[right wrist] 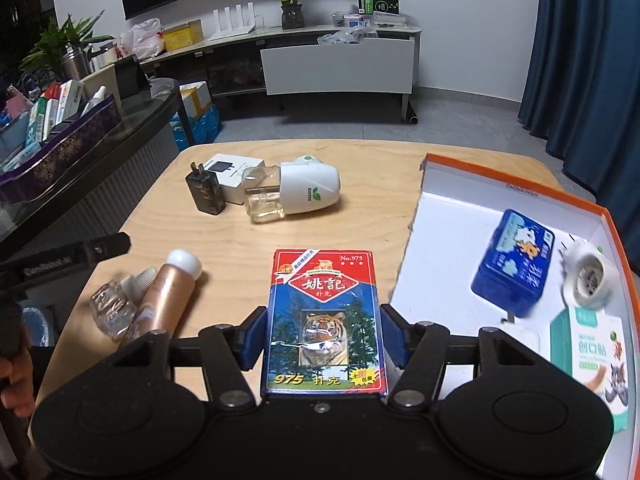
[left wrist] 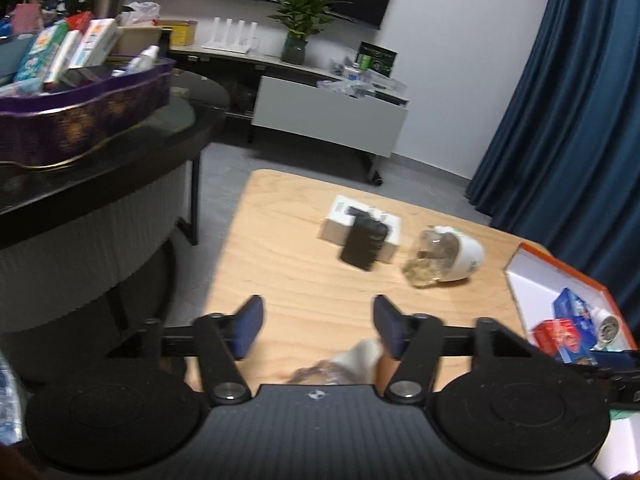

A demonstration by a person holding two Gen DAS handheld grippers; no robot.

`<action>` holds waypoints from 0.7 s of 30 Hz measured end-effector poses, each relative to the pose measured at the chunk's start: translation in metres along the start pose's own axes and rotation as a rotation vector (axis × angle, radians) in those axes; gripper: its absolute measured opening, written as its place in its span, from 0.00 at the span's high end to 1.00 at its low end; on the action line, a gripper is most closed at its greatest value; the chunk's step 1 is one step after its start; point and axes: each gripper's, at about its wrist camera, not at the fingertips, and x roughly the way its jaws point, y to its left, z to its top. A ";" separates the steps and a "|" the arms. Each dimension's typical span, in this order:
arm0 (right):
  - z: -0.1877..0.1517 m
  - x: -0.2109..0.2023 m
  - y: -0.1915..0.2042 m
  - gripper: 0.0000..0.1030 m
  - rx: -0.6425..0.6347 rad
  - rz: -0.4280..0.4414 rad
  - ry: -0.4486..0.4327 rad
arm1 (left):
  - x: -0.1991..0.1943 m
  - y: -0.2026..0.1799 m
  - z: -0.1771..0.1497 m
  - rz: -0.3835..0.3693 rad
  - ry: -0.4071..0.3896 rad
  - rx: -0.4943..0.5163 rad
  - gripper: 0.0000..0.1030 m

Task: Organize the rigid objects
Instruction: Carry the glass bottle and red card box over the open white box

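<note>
The right gripper is clamped on the red-and-blue tiger playing-card box, above the wooden table's near edge. Next, I judge: carry it into the orange-rimmed white box at the table's right edge. The left gripper stands apart, empty

Both of my grippers tilted downward

My left gripper has its jaws apart, gripping nothing; my right gripper has its jaws clamped on a red-and-blue card box with a tiger.

Black hand-held gripper with blue pads, silver screws, round ribbed discs.
</note>
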 end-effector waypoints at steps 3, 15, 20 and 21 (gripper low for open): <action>-0.001 -0.002 0.000 0.31 0.015 0.017 -0.003 | -0.005 0.001 -0.007 0.010 0.008 0.025 0.34; -0.001 -0.008 0.003 0.31 0.020 0.036 -0.009 | 0.008 -0.010 -0.037 -0.020 0.047 0.287 0.34; -0.001 -0.010 0.000 0.31 0.034 0.035 -0.016 | 0.009 -0.017 -0.040 -0.035 0.032 0.335 0.50; -0.001 -0.010 -0.001 0.31 0.036 0.036 -0.016 | 0.009 -0.018 -0.040 -0.036 0.032 0.337 0.50</action>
